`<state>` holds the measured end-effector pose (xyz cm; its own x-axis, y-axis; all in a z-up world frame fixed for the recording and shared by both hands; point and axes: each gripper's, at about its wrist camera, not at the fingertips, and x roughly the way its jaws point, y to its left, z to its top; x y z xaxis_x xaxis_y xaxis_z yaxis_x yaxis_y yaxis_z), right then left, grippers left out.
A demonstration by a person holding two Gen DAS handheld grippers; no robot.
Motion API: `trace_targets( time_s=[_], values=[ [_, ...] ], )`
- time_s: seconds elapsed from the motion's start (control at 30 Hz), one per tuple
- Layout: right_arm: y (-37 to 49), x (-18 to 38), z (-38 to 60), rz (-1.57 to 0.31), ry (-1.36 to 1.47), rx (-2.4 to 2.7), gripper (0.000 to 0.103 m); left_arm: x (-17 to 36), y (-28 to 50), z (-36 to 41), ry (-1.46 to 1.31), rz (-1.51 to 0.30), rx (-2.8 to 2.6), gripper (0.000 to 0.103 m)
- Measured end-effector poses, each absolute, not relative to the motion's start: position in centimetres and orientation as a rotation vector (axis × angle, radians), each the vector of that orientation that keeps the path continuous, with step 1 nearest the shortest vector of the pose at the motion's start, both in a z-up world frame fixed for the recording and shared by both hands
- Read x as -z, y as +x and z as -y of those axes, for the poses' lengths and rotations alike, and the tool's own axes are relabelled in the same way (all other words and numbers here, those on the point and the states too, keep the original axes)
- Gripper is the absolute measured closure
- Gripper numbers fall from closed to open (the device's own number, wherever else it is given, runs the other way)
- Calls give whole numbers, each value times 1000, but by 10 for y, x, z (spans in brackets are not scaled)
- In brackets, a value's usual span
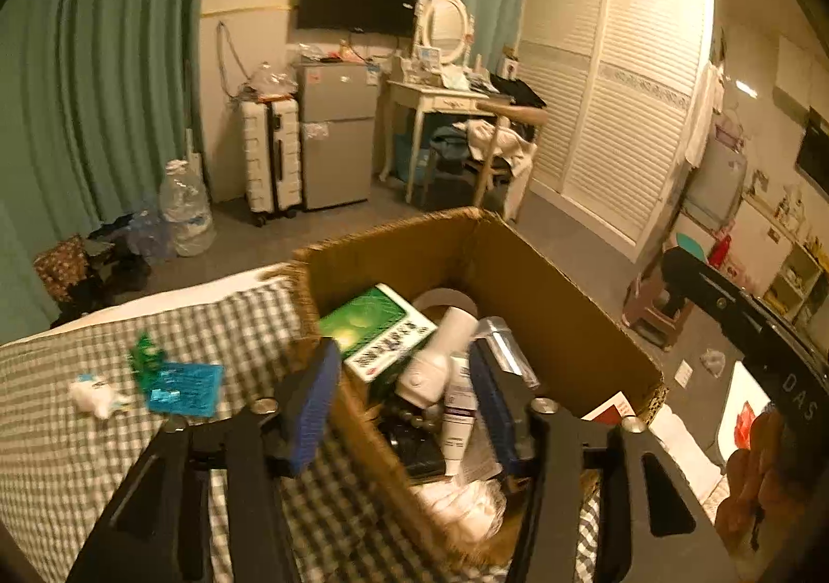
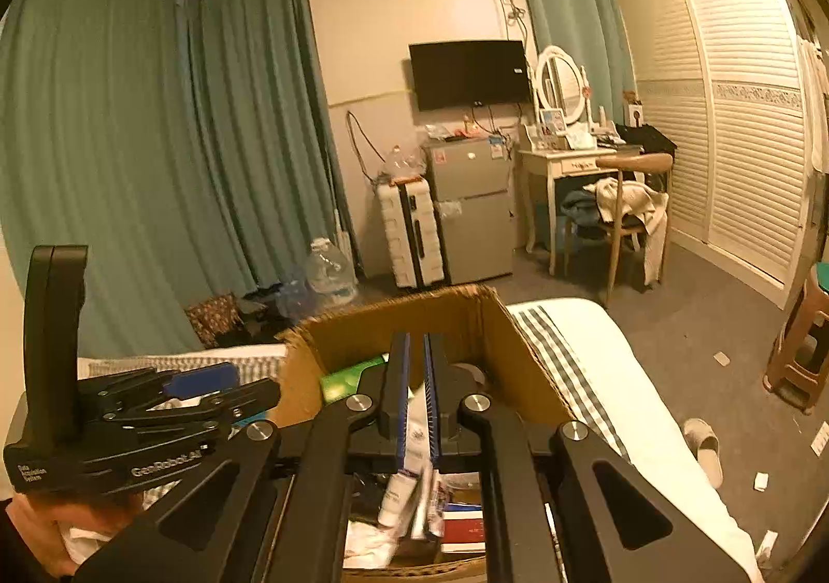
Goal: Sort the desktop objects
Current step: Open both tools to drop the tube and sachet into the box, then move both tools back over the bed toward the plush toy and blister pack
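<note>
A brown cardboard box [image 1: 549, 318] stands on a checked bedcover [image 1: 77, 453]. It holds a green-and-white carton [image 1: 378, 329], a white bottle [image 1: 440, 355], a white tube [image 1: 458, 407] and other items. My left gripper [image 1: 404, 401] is open and empty, its fingers straddling the box's near-left wall. On the cover to the left lie a blue packet [image 1: 186, 388], a green wrapper [image 1: 145, 355] and a white crumpled item [image 1: 96, 396]. My right gripper [image 2: 417, 396] hovers over the box [image 2: 518, 365], jaws nearly closed on a thin white packet [image 2: 417, 432]. The left gripper's body [image 2: 129, 432] shows at left.
A fridge [image 2: 471, 210], white suitcase [image 2: 409, 230], dressing table with chair [image 2: 622, 199] and water jug [image 2: 331, 272] stand across the floor. A stool [image 2: 798, 339] and a slipper [image 2: 704, 448] are on the right. The bed edge [image 2: 622, 401] runs right of the box.
</note>
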<state>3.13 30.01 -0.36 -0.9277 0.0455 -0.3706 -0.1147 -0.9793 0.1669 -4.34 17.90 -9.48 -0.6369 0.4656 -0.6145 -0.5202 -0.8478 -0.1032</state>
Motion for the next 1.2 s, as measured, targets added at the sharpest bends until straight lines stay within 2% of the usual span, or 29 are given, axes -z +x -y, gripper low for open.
trace_targets(
  time_s=[0.1,0.17,0.23,0.3,0.37,0.43,0.47,0.53,0.6,0.8,0.9,1.2],
  values=[
    [40,-10,-291,-275,-525,-3015,95,77,-35,-152,-866,-97,-2492,35],
    [47,-20,-283,-276,-506,-3036,88,65,-30,-133,-856,-79,-2528,33],
    [54,-26,-274,-278,-491,-3054,76,52,-24,-111,-834,-67,-2583,19],
    [60,-32,-266,-268,-478,-3074,70,37,-19,-88,-798,-49,-2651,10],
    [66,-38,-253,-251,-466,-3096,64,27,-16,-68,-780,-37,-2690,8],
    [70,-43,-244,-246,-447,-3113,49,19,-12,-47,-766,-25,-2743,0],
    [73,-45,-238,-244,-432,-3124,43,16,-10,-38,-754,-18,-2767,0],
    [78,-48,-227,-229,-398,-3144,23,10,-6,-20,-736,-6,-2807,0],
    [79,-49,-214,-203,-387,-3148,15,8,-5,-1,-731,6,-2840,0],
    [71,-42,-187,-199,-411,-3202,8,17,-15,42,-758,34,-2913,0],
    [63,-30,-175,-241,-444,-3233,7,30,-27,55,-775,51,-2926,0],
    [31,7,-135,-132,-577,-3261,7,98,-74,88,-883,116,-2932,0]
  ],
)
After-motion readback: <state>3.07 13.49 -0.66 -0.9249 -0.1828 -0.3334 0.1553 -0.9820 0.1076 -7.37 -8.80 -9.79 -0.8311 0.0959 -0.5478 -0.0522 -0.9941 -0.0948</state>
